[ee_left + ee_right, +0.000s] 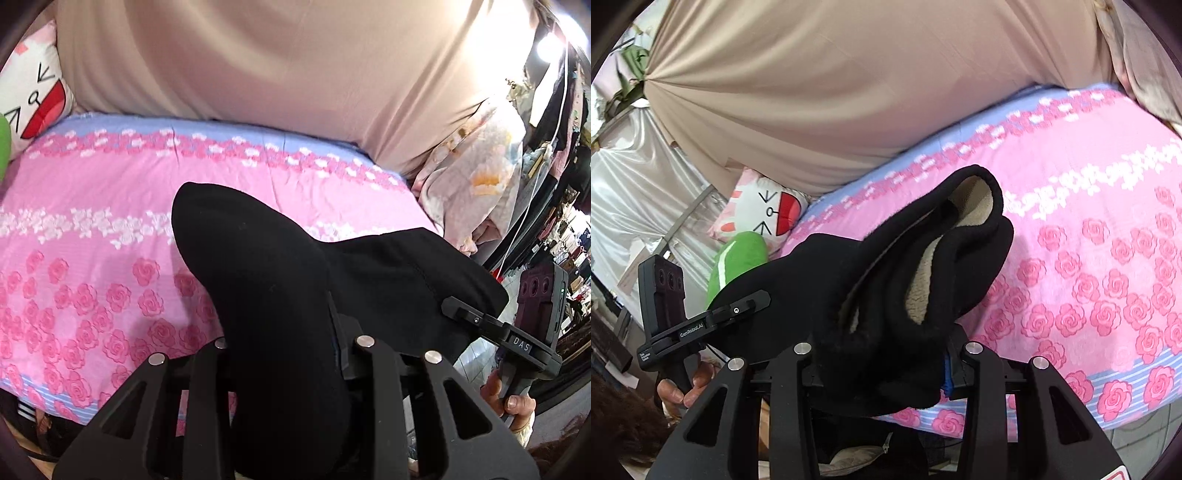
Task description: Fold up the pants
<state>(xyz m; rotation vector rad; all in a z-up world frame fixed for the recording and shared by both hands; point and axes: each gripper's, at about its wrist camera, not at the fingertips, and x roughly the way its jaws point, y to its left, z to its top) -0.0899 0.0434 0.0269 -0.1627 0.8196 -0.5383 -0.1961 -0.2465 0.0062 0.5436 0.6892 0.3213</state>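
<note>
Both grippers hold the black fleece-lined pants (266, 280) up above the pink rose-printed bedsheet (85, 266). In the left wrist view, the left gripper (284, 354) at lower centre is clamped on a thick fold of the black cloth, which rises from between its fingers toward mid-frame; the right gripper (465, 314) shows at the right edge, pinching the same garment. In the right wrist view, the right gripper (886, 365) is likewise clenched on a bunched edge whose cream fleece lining shows at centre, with the left gripper (746, 306) at lower left biting the cloth too.

The pants appear lifted clear of the bed, so the step in hand looks like carrying them over to lay them out. To do it well, the person should draw the two grippers apart until the held edge is taut, lower the hanging cloth first onto the open pink area, and keep both grips closed until the fabric lies flat, away from the white cartoon-face pillow (764, 214).
</note>
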